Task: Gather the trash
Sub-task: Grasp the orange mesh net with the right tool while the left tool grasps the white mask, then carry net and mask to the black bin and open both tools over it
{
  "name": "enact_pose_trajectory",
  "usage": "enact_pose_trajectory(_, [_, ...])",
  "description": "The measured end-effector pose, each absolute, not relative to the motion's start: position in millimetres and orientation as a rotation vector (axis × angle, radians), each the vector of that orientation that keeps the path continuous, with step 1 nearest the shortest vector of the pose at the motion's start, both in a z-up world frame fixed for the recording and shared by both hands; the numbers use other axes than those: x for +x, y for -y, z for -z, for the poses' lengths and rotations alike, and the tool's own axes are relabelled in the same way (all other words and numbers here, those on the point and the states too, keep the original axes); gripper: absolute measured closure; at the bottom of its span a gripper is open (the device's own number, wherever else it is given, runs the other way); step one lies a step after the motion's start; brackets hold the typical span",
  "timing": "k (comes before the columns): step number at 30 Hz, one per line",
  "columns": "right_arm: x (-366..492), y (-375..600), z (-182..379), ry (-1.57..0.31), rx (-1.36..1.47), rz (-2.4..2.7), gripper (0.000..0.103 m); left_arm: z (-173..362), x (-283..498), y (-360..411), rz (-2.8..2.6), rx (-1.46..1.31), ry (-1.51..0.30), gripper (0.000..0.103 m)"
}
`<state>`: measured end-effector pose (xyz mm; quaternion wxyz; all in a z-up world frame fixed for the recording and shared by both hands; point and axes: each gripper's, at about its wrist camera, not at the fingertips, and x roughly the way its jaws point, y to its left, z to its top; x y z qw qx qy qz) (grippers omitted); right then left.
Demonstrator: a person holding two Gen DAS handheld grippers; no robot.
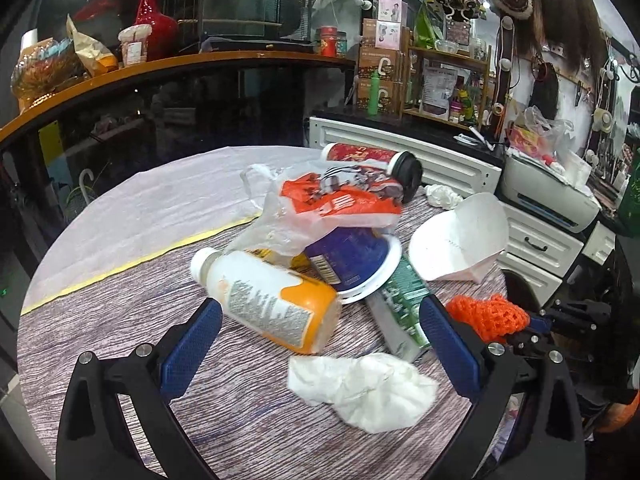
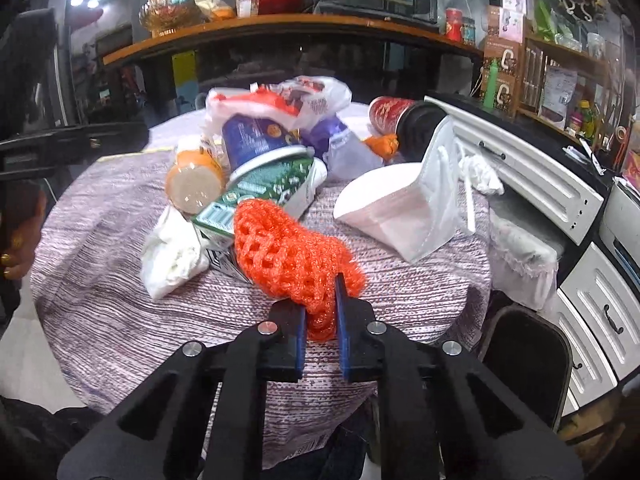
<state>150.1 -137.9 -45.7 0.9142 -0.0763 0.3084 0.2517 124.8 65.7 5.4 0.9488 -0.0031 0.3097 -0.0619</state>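
Observation:
A pile of trash lies on a round table with a striped cloth (image 1: pixel 120 320). My right gripper (image 2: pixel 320 300) is shut on an orange foam net (image 2: pixel 288 248), held just above the table's near edge; the net also shows in the left wrist view (image 1: pixel 486 316). My left gripper (image 1: pixel 320 320) is open, its jaws on either side of an orange-and-white bottle (image 1: pixel 272 296) lying on its side. A crumpled white tissue (image 1: pixel 368 388) lies just in front of it. A green carton (image 1: pixel 400 304), a blue yogurt cup (image 1: pixel 352 256) and a plastic bag (image 1: pixel 320 204) lie beyond.
A red cup with a black lid (image 1: pixel 376 160) lies at the far side. A white face mask (image 1: pixel 460 236) lies at the right. White drawers (image 2: pixel 540 184), a printer (image 1: pixel 548 196) and a black chair (image 2: pixel 524 356) stand right of the table. A cluttered shelf (image 1: pixel 160 68) runs behind.

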Motion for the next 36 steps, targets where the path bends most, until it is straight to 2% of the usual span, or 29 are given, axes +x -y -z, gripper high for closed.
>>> enact_pose_trajectory(5, [134,155,35,-0.601,-0.138,-0.505,0.091,-16,133,-28,0.226,0.051,-0.618,0.008])
enact_pose_trajectory(15, [106,216,30,-0.598,-0.081,-0.401,0.091,-12,197,78,0.454,0.132,-0.741,0.025])
enact_pose_trajectory(20, [99,238,33,-0.607,-0.065,-0.360,0.091,11,232,107,0.418,0.184,-0.839,0.043])
enact_pose_trajectory(23, [95,247,37,-0.615,-0.058,-0.341,0.091,21,240,113,0.404,0.180,-0.885,0.066])
enact_pose_trajectory(25, [95,254,40,-0.621,-0.048,-0.329,0.091,24,243,112,0.404,0.157,-0.900,0.086])
enact_pose_trajectory(26, [95,257,41,-0.624,-0.042,-0.324,0.091,24,242,112,0.408,0.146,-0.901,0.090])
enact_pose_trajectory(28, [96,266,45,-0.633,-0.021,-0.316,0.091,21,239,114,0.416,0.143,-0.889,0.096])
enact_pose_trajectory(36, [122,320,70,-0.704,0.048,-0.168,0.091,-20,208,151,0.551,0.104,-0.765,0.098])
